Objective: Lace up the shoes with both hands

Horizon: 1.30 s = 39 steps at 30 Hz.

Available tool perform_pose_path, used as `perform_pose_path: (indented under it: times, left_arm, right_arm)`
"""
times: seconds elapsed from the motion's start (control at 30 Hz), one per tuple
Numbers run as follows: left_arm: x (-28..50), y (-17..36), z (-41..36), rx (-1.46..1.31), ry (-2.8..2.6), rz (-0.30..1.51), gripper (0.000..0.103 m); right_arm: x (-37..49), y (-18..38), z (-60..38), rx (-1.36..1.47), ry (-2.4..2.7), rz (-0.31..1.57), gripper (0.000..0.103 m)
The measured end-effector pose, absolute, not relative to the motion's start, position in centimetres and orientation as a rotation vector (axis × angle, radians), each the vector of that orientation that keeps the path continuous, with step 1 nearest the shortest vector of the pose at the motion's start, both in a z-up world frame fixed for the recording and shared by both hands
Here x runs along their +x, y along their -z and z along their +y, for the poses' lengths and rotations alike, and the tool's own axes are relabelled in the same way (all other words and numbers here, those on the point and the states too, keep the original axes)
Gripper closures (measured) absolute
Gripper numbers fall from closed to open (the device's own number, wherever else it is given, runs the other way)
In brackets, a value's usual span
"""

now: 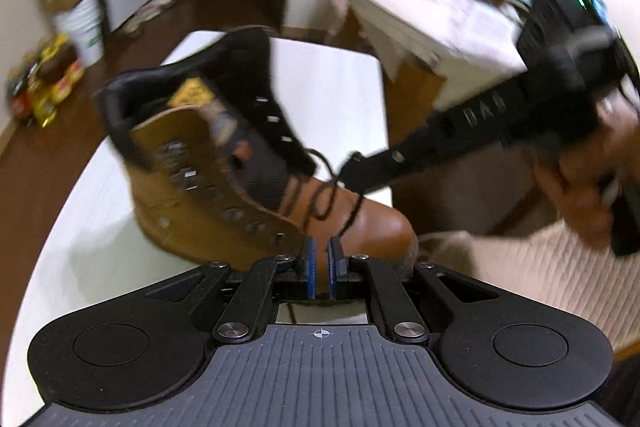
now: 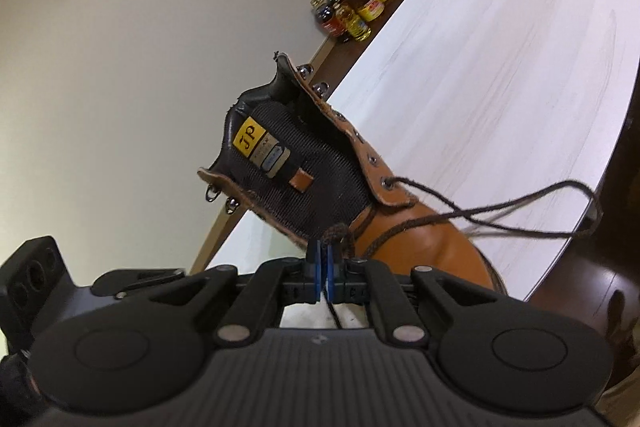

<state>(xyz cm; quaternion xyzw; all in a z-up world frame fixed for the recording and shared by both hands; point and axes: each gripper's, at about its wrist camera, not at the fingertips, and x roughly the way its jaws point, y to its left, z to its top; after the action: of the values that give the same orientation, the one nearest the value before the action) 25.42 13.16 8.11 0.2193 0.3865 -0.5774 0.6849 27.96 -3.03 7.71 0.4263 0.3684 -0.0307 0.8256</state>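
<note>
Tan leather lace-up ankle boot (image 1: pixel 224 163) with black padded collar and dark mesh tongue sits on the white wood-grain tabletop (image 2: pixel 500 67), toe nearest the cameras. Dark brown braided shoelace (image 2: pixel 520 211) is threaded only through the lowest eyelets; its free length loops off toward 3 o'clock over the table edge in the right wrist view. Left gripper (image 1: pixel 322 259) sits at 6 o'clock just in front of the toe cap, blue-padded jaws nearly together, a lace strand running down between them. Right gripper (image 2: pixel 324 263) has jaws pressed together, pinching the lace beside the tongue base. In the left wrist view the right gripper's black body comes in from 3 o'clock, held by a hand (image 1: pixel 580 187), tip at the lace above the toe.
</note>
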Motion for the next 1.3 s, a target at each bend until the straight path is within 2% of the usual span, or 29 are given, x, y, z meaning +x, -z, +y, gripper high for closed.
perform_pose_path:
  times: [0.13,0.3,0.47,0.57,0.73,0.8,0.93,1.03,1.3]
  left_arm:
    - [24.5,-7.5,12.2,0.552,1.321,0.844,0.096]
    - [24.5,-7.4,12.0,0.542,1.325,0.855,0.102]
    - [23.7,-7.5,11.8,0.611,1.335,0.81,0.1]
    - [22.9,-7.3,11.6,0.682,1.366,0.768,0.095]
    - [22.5,-7.1,11.2,0.709,1.386,0.759,0.095]
    - [22.5,-7.0,11.1,0.699,1.381,0.764,0.1]
    - [22.9,-7.2,11.2,0.665,1.366,0.804,0.101]
    - [22.8,-7.1,11.2,0.679,1.354,0.822,0.101]
    - [22.5,-7.2,11.0,0.7,1.357,0.827,0.101]
  right_arm:
    - [27.4,-7.6,-3.1,0.939,0.042,0.784,0.099]
    - [27.0,-7.4,-3.4,0.97,0.042,0.782,0.099]
    - [26.4,-7.2,-3.8,0.998,0.048,0.789,0.099]
    - [26.3,-7.1,-3.9,1.0,0.035,0.803,0.099]
    - [26.5,-7.1,-3.9,1.007,0.009,0.809,0.099]
    - [26.5,-7.1,-3.9,1.014,0.0,0.808,0.099]
    - [26.6,-6.8,-3.9,1.012,0.016,0.821,0.097]
    - [26.3,-6.0,-4.3,1.085,0.049,0.838,0.086]
    - [23.7,-2.5,-4.0,1.478,0.058,0.805,0.084]
